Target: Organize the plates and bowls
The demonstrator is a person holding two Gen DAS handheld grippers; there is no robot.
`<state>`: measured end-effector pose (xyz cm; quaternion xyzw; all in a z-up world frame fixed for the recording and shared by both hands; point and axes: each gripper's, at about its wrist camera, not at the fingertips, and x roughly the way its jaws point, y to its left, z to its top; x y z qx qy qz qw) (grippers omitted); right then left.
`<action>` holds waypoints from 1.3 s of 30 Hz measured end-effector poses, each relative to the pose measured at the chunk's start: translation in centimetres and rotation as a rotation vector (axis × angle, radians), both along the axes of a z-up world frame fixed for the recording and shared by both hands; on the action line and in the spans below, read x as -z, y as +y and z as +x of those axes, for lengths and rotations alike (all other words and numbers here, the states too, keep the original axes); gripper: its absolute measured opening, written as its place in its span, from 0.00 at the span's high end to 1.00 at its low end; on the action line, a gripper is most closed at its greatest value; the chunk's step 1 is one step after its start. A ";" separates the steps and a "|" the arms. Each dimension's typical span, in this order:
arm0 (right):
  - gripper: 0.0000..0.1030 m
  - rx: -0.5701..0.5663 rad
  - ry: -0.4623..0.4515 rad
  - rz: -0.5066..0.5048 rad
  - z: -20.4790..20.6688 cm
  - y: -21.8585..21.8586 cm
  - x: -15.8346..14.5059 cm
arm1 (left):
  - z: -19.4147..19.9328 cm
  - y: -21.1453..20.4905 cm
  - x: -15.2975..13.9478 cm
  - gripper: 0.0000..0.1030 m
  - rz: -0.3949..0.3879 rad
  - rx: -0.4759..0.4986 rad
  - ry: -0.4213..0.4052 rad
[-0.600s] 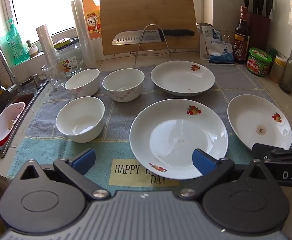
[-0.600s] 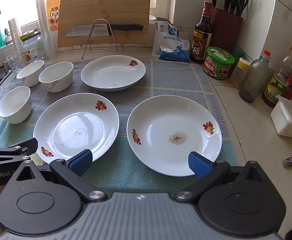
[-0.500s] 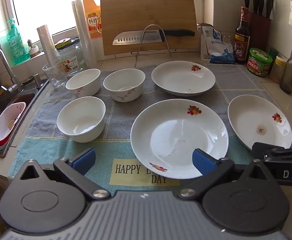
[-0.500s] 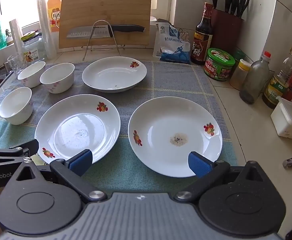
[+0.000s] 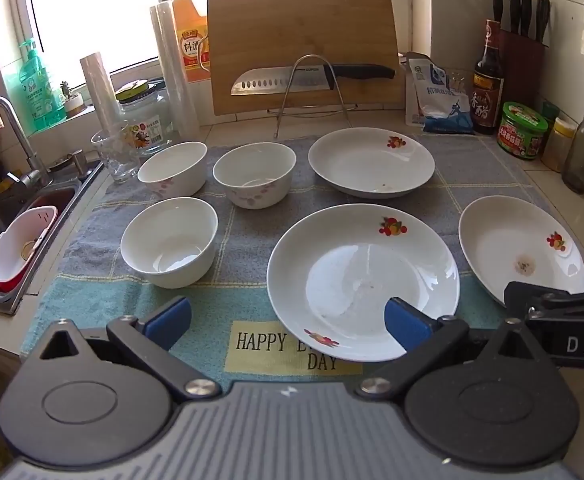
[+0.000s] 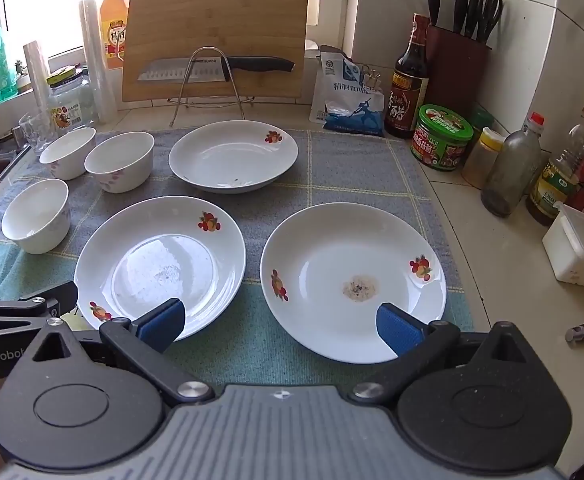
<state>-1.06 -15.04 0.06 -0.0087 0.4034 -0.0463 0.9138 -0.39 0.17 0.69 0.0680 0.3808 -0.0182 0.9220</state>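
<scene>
we hold both sets of fingers apart, empty: left gripper (image 5: 288,320) before the middle plate (image 5: 363,280), right gripper (image 6: 280,322) before the stained plate (image 6: 353,280).

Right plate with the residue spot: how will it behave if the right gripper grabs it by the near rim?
The plate looks like glazed ceramic: probably rigid, breakable, slick under the pads. A one-edge rim grip would likely let its far side sag. Resting on the towel, it should resist sliding.
</scene>
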 end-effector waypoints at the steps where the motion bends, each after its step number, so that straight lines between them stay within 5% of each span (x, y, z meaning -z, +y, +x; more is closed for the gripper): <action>1: 0.00 -0.001 0.000 0.000 0.1 0.0 -0.1 | 0.0 0.0 0.0 0.01 -0.001 -0.001 0.000; 39: 0.00 -0.013 -0.021 -0.009 0.0 0.1 -0.1 | 0.0 0.3 -0.2 0.01 -0.004 -0.008 -0.002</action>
